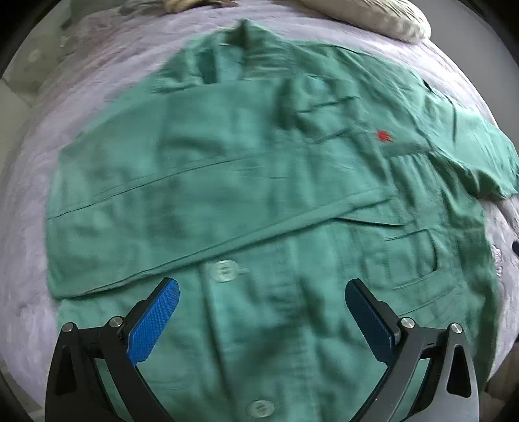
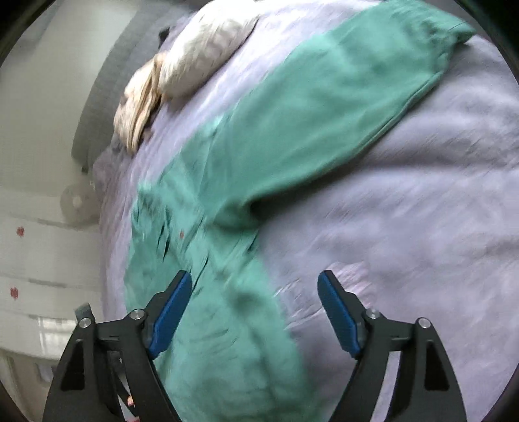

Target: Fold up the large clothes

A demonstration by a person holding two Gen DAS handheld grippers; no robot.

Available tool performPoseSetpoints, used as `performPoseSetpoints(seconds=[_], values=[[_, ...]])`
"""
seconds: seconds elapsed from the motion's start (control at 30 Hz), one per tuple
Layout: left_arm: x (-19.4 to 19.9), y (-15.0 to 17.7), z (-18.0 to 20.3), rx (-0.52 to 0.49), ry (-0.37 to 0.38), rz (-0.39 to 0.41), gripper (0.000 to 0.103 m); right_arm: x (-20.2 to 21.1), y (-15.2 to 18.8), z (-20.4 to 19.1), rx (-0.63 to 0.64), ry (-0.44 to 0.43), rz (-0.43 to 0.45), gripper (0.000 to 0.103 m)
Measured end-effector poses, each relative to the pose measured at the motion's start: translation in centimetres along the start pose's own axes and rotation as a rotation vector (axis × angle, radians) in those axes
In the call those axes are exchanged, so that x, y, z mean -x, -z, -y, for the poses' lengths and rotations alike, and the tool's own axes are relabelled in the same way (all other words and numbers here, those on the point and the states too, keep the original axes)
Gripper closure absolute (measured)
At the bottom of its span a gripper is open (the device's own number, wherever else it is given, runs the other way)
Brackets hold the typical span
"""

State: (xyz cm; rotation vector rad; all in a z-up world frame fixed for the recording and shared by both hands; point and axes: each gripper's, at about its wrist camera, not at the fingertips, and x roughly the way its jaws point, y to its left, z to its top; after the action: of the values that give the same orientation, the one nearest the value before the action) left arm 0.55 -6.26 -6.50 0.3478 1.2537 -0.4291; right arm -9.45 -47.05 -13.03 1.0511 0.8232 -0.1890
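a green button-up shirt (image 1: pixel 259 181) lies face up on a bed (image 1: pixel 107 65) covered in a pale lilac sheet, with cream pillows (image 1: pixel 373 16) at the far end. in the left wrist view the collar points away from the camera and the hem comes toward it, so the body's long axis runs straight out from the jaws. one sleeve (image 1: pixel 194 207) is already folded across the chest, lying slantwise from the left edge toward the right. the left gripper (image 1: pixel 261 295) hangs over the lower front of the shirt, pointing steeply down, its blue-padded jaws spread wide with nothing between them; a clear button (image 1: pixel 223 269) on the front placket sits just beyond the gap. in the right wrist view the right gripper (image 2: pixel 254 285) is also wide open and empty, over the shirt's side edge where green cloth meets the sheet. beyond it, the other sleeve (image 2: pixel 324 107) stretches out flat, well clear of the body, running diagonally away up and to the right, its cuff (image 2: pixel 454 29) at the far end. the pictures are blurred, so fine creases cannot be read. judged from this layout, the outstretched sleeve is the part still to be folded in, and the right hand is the nearer one to it; the sleeve lies ahead of and to the right of its jaws, so the reach would go along the sleeve toward the cuff.
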Motion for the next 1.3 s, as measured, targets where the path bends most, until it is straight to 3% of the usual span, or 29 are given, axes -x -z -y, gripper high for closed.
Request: performPoseSetpoints(seconds=[0.1, 0.13, 0.3, 0.57, 0.73, 1.0, 1.07, 1.13, 1.23, 1.3], values=[[-1.6, -0.4, 2.7, -0.014, 0.013, 0.013, 0.000, 1.8, -2.2, 2.0, -0.032, 0.000, 0.061, 0.013], [-2.0, -0.5, 3.5, -0.019, 0.021, 0.022, 0.000, 2.4, -3.1, 2.9, -0.051, -0.002, 0.079, 0.000], [-4.3, -1.5, 7.6, -0.053, 0.029, 0.067, 0.000, 4.1, -6.9, 7.2, -0.154, -0.007, 0.149, 0.000], [-7.8, -4.0, 12.4, -0.072, 0.057, 0.064, 0.000, 4.1, -12.8, 12.2, -0.297, -0.049, 0.254, 0.000], [-10.4, -5.9, 16.8, -0.068, 0.058, 0.050, 0.000, 2.9, -15.6, 13.6, -0.353, -0.104, 0.277, 0.000], [-13.2, -6.2, 17.8, -0.065, 0.049, 0.055, 0.000, 1.4, -17.9, 14.3, -0.488, -0.232, 0.338, 0.001], [-14.0, -6.8, 17.7, -0.060, 0.019, 0.059, 0.000, 0.9, -18.0, 14.8, -0.544, -0.250, 0.329, 0.019], [-14.9, -7.2, 17.4, -0.051, 0.021, 0.054, 0.000, 0.1, -18.0, 15.2, -0.602, -0.236, 0.288, 0.098], [-16.2, -7.5, 15.5, -0.030, 0.031, 0.060, 0.000, -0.2, -17.6, 15.0, -0.636, -0.290, 0.307, 0.099], [-16.7, -7.4, 14.1, -0.022, 0.025, 0.073, 0.000, 0.2, -17.7, 13.0, -0.567, -0.324, 0.325, 0.099]])
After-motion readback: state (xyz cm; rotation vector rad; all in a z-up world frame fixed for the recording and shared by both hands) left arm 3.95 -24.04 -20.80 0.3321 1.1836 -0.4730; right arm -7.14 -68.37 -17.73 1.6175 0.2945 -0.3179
